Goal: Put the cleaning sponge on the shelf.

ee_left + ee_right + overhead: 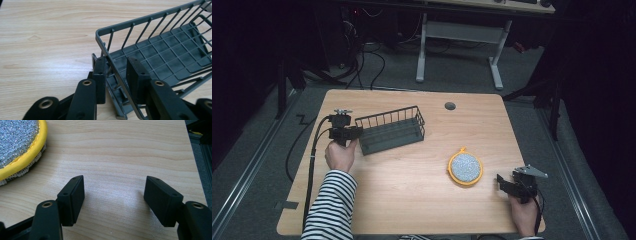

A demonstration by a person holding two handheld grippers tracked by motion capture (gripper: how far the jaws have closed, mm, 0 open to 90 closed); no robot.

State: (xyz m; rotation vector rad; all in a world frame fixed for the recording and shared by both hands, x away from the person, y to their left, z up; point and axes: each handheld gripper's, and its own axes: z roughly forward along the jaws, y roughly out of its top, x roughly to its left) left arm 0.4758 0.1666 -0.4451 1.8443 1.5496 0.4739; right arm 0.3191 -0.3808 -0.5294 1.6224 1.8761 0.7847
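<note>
Dark grey wire sits between my left gripper [116,75] jaws: the short end wall of the wire basket [391,130] runs straight through the gap, one pad outside the rim and one inside over the mesh floor. In the high view that gripper [353,132] is at the basket's left end, near the left edge of the wooden table [412,200], with my hand in a striped sleeve [332,205] just behind it.

From the left gripper view I cannot make out for certain whether the pads press on the wire; a sliver of space seems to show on each side of the rim, so I read the jaws as narrowly parted and straddling the wall rather than clamped on it. The basket's far end runs out of that picture at the right, and its near corner is hidden behind the jaw arms.

My right gripper [113,195] stands wide open over bare wood, holding and touching nothing. A round scrubbing pad [17,147] with a yellow rim and a glittering silver face lies near it, up and to the left of the jaws, cut off by the picture's edge. In the high view the pad [465,168] lies between the basket and the right gripper [507,184], well apart from the basket.
</note>
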